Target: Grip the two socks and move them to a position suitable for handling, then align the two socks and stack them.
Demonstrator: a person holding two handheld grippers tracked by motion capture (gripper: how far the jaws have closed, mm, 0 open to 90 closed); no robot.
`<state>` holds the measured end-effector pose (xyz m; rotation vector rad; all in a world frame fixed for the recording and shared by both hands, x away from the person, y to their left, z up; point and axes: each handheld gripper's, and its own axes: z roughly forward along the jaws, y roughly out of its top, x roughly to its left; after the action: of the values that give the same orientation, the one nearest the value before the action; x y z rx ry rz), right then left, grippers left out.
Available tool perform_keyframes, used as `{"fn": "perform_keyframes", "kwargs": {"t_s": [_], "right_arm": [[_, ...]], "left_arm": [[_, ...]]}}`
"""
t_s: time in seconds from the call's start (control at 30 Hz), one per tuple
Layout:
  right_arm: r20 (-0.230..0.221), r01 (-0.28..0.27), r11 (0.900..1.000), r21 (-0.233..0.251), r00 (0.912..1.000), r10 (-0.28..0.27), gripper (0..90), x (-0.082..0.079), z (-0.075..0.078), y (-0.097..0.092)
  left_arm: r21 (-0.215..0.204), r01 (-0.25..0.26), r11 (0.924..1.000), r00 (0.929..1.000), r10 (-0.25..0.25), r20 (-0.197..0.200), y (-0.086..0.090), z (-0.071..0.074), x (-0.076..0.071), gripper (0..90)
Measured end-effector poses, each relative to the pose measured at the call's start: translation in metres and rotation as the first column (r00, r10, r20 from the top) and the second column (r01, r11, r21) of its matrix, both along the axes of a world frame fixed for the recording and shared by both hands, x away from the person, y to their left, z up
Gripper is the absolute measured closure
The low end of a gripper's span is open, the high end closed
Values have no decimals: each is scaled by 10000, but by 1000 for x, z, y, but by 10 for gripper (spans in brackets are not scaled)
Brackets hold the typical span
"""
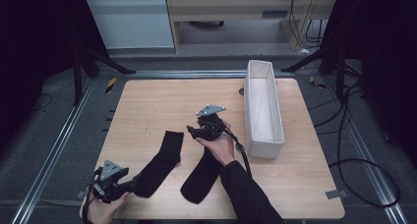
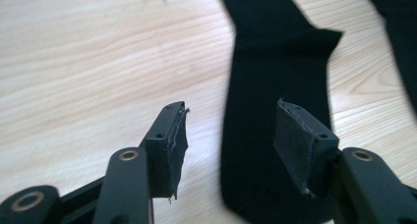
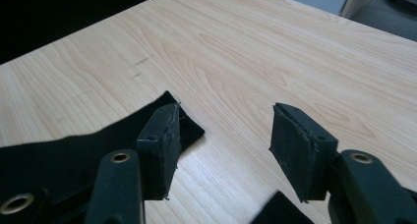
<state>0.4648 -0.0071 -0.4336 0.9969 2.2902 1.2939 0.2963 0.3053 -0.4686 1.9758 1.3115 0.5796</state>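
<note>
Left tool (image 1: 129, 186) open, empty, near left sock (image 1: 160, 164); right tool (image 1: 195, 129) open, empty over right sock (image 1: 201, 177). We should pinch each cuff squarely before lifting.

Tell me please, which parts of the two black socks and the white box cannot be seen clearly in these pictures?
- Right sock, high view: its upper end is hidden under the right hand and right gripper.
- Left sock, left gripper view: its far end is cut off by the top edge.
- White box, high view: the floor along its right side is hidden by the box's right wall.
</note>
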Motion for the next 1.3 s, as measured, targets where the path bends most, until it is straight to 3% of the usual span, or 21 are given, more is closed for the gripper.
{"fn": "perform_keyframes", "kwargs": {"t_s": [0.27, 0.37, 0.47, 0.6, 0.77, 0.93, 1.0, 1.17, 1.3], "right_arm": [[-298, -185, 9998, 37, 9994, 186, 418, 10, -5, 26], [-362, -357, 9992, -173, 9987, 351, 411, 16, -10, 38], [-524, -519, 9981, -345, 9974, 501, 423, 21, -17, 49], [-644, -667, 9961, -570, 9959, 630, 443, 23, -24, 57], [-978, -788, 9909, -1093, 9929, 681, 476, 30, -40, 66], [-1370, -831, 9848, -1522, 9886, 623, 509, 33, -55, 71], [-1312, -906, 9805, -1743, 9890, 681, 527, 33, -58, 73], [-1383, -913, 9786, -1846, 9882, 661, 585, 33, -63, 74], [-1575, -1004, 9807, -1675, 9847, 739, 737, 30, -63, 74]], "left_arm": [[70, -141, 9999, 9999, 141, -88, 4, -5, 2, 433], [88, -156, 9998, 9997, 157, -208, 4, -9, 4, 432], [-3, -119, 9999, 9982, 118, -596, 1, -12, 3, 438], [121, 77, 9999, 9980, -69, -636, 0, -14, 4, 457], [281, 265, 9993, 9933, -231, -1129, -6, -18, 3, 529], [452, 265, 9986, 9918, -206, -1257, -6, -20, 5, 598], [485, 203, 9986, 9909, -136, -1342, -5, -21, 6, 613], [414, 107, 9991, 9894, -46, -1451, -4, -22, 7, 713], [325, -74, 9994, 9882, 123, -1524, -4, -22, 8, 806]]}}
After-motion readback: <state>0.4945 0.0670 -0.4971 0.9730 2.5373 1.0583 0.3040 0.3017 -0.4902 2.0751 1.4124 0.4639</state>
